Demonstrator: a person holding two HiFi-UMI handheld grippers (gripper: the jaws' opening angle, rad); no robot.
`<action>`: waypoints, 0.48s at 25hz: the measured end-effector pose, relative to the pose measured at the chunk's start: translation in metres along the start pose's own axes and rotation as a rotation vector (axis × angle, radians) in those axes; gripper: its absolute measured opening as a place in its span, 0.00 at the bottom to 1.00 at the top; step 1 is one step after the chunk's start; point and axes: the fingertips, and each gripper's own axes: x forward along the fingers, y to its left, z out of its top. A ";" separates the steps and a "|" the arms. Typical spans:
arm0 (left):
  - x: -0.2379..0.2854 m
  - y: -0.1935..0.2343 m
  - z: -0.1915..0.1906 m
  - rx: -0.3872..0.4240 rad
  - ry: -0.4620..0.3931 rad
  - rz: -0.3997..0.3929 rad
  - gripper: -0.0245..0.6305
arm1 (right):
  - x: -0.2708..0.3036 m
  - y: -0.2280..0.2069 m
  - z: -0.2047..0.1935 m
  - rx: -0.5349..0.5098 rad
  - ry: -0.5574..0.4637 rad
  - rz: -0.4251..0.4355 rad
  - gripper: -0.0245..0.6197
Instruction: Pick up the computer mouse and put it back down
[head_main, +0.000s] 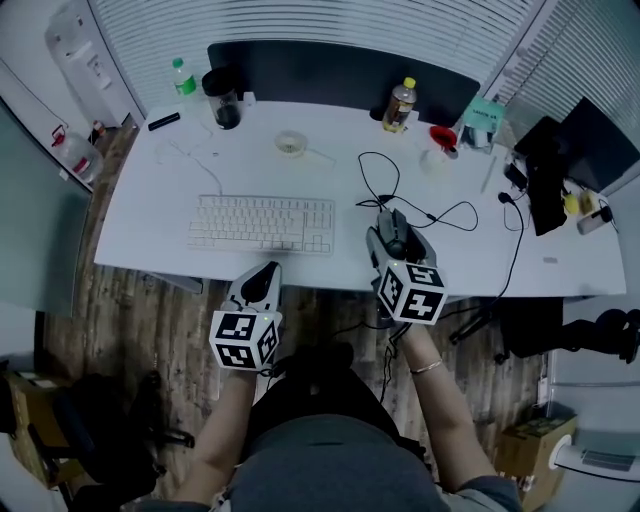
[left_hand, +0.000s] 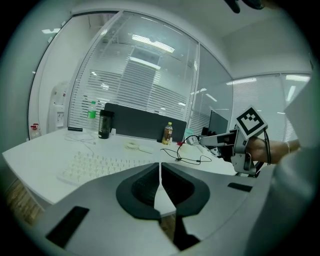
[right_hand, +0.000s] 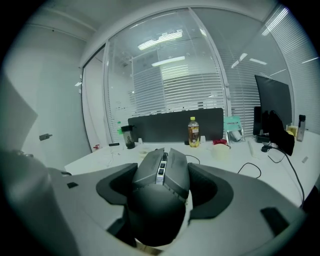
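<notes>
A dark grey computer mouse (right_hand: 160, 185) sits between the jaws of my right gripper (right_hand: 162, 170), which is shut on its sides. In the head view the mouse (head_main: 396, 238) is over the white desk (head_main: 330, 180) near its front edge, right of the keyboard, and its black cable (head_main: 440, 215) loops away across the desk. Whether the mouse rests on the desk or hangs just above it is unclear. My left gripper (head_main: 262, 278) is at the desk's front edge below the keyboard. Its jaws (left_hand: 160, 170) meet with nothing between them.
A white keyboard (head_main: 262, 223) lies left of the mouse. At the back stand a yellow-capped bottle (head_main: 400, 105), a dark tumbler (head_main: 224, 98), a green-capped bottle (head_main: 182, 78) and a tape roll (head_main: 291, 143). A red cup (head_main: 443, 138) and dark screens (head_main: 570, 150) are at the right.
</notes>
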 end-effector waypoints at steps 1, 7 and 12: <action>-0.003 0.003 -0.001 -0.004 -0.002 0.007 0.08 | 0.000 0.003 0.001 -0.003 -0.001 0.002 0.53; -0.020 0.017 -0.003 -0.022 -0.016 0.036 0.08 | 0.001 0.012 0.005 -0.004 -0.007 0.000 0.53; -0.034 0.028 -0.003 -0.028 -0.031 0.063 0.08 | 0.005 0.016 0.005 -0.001 -0.002 -0.003 0.53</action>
